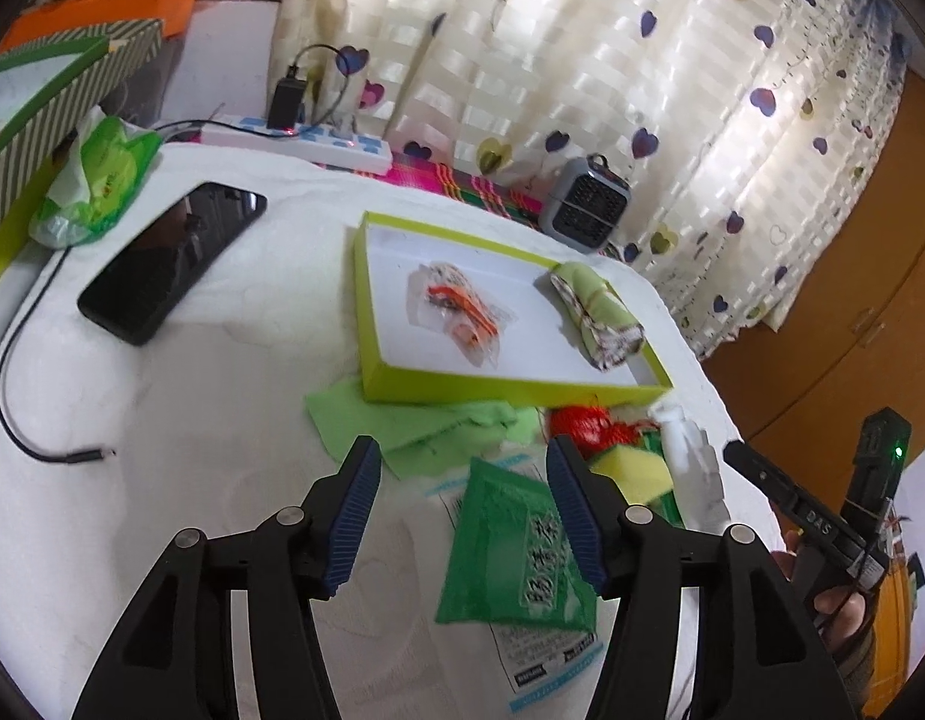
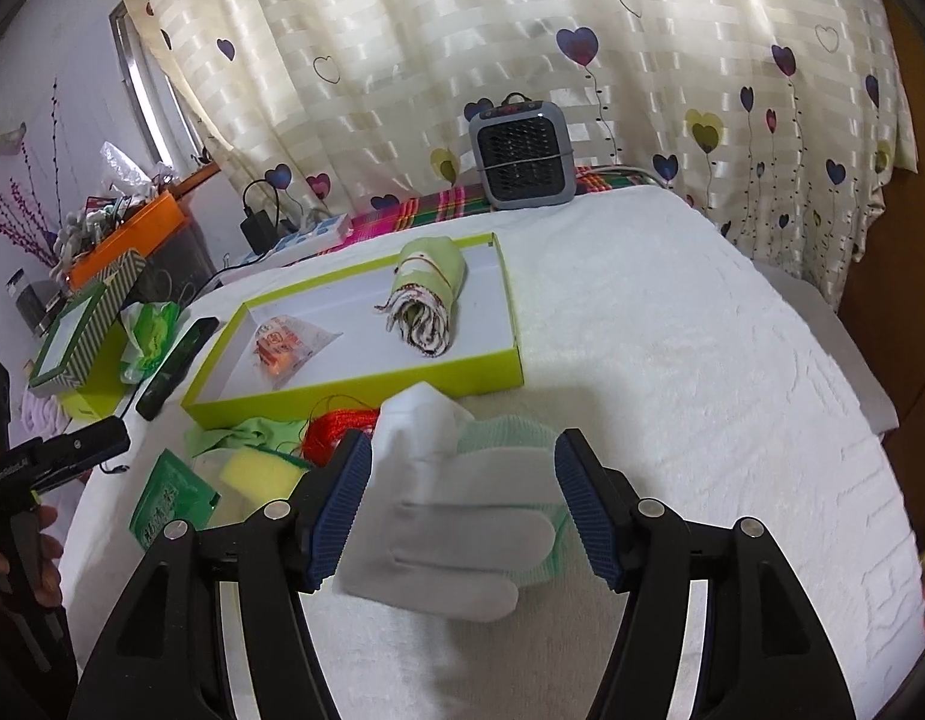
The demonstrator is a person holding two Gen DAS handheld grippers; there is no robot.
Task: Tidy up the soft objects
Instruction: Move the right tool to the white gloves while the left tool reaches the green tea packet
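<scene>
A lime-green shallow box (image 1: pixel 504 387) (image 2: pixel 354 387) sits on the white bedspread and holds a rolled cloth (image 1: pixel 597 315) (image 2: pixel 429 300) and a clear packet with orange contents (image 1: pixel 459 309) (image 2: pixel 282 348). My left gripper (image 1: pixel 462 480) is open above a green sachet (image 1: pixel 513 552) (image 2: pixel 168 501) and a light green cloth (image 1: pixel 414 426). My right gripper (image 2: pixel 462 480) is open, with a white glove (image 2: pixel 450 516) (image 1: pixel 693 468) lying between its fingers on a pale green mesh. A yellow sponge (image 1: pixel 633 471) (image 2: pixel 261 468) and red netting (image 1: pixel 585 423) (image 2: pixel 336 426) lie in front of the box.
A black phone (image 1: pixel 168 258) (image 2: pixel 177 357), a cable (image 1: pixel 18 414), a green tissue pack (image 1: pixel 99 180), a striped box (image 1: pixel 36 114) and a power strip (image 1: pixel 318 141) lie left. A grey heater (image 1: pixel 585 204) (image 2: pixel 519 150) stands by the curtain.
</scene>
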